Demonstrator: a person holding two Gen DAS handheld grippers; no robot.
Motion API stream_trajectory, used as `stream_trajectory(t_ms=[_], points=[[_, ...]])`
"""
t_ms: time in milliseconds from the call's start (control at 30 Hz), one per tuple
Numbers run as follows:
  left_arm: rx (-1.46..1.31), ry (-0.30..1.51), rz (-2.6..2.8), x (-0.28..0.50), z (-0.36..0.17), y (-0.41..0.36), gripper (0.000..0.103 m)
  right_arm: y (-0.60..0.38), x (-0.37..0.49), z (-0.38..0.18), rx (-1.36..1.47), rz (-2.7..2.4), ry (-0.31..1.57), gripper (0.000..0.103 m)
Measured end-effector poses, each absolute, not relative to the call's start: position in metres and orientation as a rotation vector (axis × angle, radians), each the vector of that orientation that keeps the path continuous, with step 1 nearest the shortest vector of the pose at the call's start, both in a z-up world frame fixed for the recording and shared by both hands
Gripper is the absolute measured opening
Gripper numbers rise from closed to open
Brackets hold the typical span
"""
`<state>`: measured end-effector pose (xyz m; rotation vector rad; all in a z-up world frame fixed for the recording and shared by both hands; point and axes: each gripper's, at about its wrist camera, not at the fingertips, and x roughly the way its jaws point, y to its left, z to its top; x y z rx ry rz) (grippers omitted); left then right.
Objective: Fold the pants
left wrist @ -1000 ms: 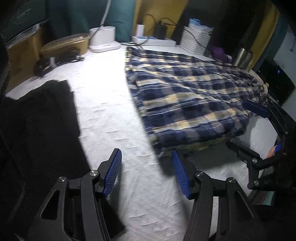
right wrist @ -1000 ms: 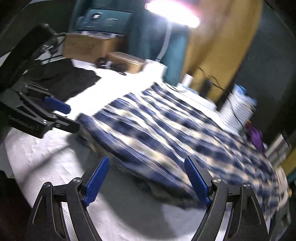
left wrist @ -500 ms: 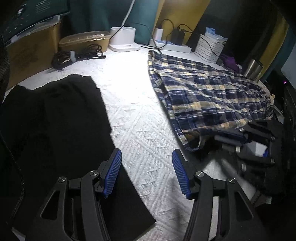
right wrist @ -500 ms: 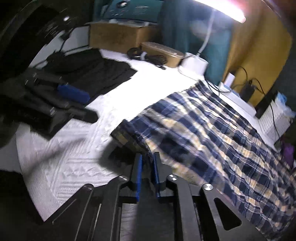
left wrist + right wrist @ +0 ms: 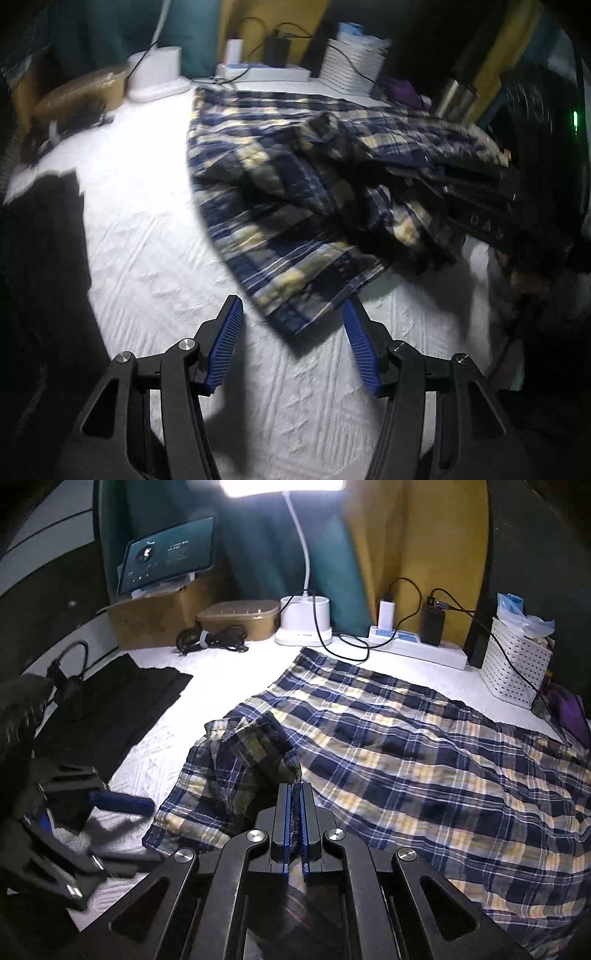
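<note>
The blue, yellow and white plaid pants (image 5: 280,206) lie spread on a white textured cloth (image 5: 147,258). My right gripper (image 5: 294,794) is shut on a bunched near edge of the pants (image 5: 406,746) and holds that edge lifted and folded back over the rest. In the left wrist view the right gripper (image 5: 469,184) shows dark at the right, on the raised fabric. My left gripper (image 5: 291,325) is open and empty, low over the cloth, just short of the pants' near corner. It appears in the right wrist view (image 5: 122,805) at the lower left.
A black garment (image 5: 122,701) lies at the left of the cloth. Along the back stand a cardboard box with a tablet (image 5: 166,554), a tan case (image 5: 240,618), coiled cable (image 5: 210,638), a lamp base (image 5: 304,622), a power strip (image 5: 417,644) and a white basket (image 5: 517,664).
My right gripper has shut on the pants' near edge and lifted it up and over the fabric. My left gripper, still open, has moved closer to the pants' corner.
</note>
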<state>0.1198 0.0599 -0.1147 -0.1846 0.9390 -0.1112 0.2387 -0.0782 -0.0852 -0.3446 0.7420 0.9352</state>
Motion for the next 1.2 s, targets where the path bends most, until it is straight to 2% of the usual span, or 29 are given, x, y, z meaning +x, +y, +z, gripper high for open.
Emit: stream_trajectory(t_ms=[33, 67, 100, 133, 467, 633, 800, 933, 1200], points=[[-0.163, 0.939, -0.121, 0.12, -0.115, 0.056, 0.042, -0.078, 0.24, -0.084, -0.34, 0.935, 0.741, 0.004], [-0.136, 0.933, -0.124, 0.121, -0.116, 0.052, 0.035, -0.079, 0.24, -0.082, -0.331, 0.937, 0.736, 0.004], [-0.111, 0.929, -0.119, 0.123, -0.117, 0.049, 0.018, -0.08, 0.241, -0.081, -0.327, 0.937, 0.734, 0.004], [-0.098, 0.932, -0.121, 0.125, -0.118, 0.048, 0.008, -0.082, 0.241, -0.079, -0.319, 0.939, 0.729, 0.004], [-0.089, 0.877, -0.087, 0.101, -0.082, 0.079, 0.004, -0.079, 0.225, -0.055, -0.309, 0.982, 0.675, 0.004], [-0.078, 0.901, -0.077, 0.089, -0.085, 0.086, 0.004, -0.066, 0.205, -0.049, -0.326, 1.037, 0.663, 0.004], [-0.106, 0.95, -0.076, 0.087, -0.104, 0.089, 0.005, -0.046, 0.182, -0.066, -0.351, 1.104, 0.707, 0.004], [-0.115, 0.981, -0.04, 0.084, -0.114, 0.096, 0.009, -0.038, 0.17, -0.085, -0.358, 1.133, 0.767, 0.004], [-0.1, 0.994, 0.025, 0.071, -0.111, 0.112, 0.01, -0.042, 0.16, -0.1, -0.333, 1.133, 0.828, 0.005]])
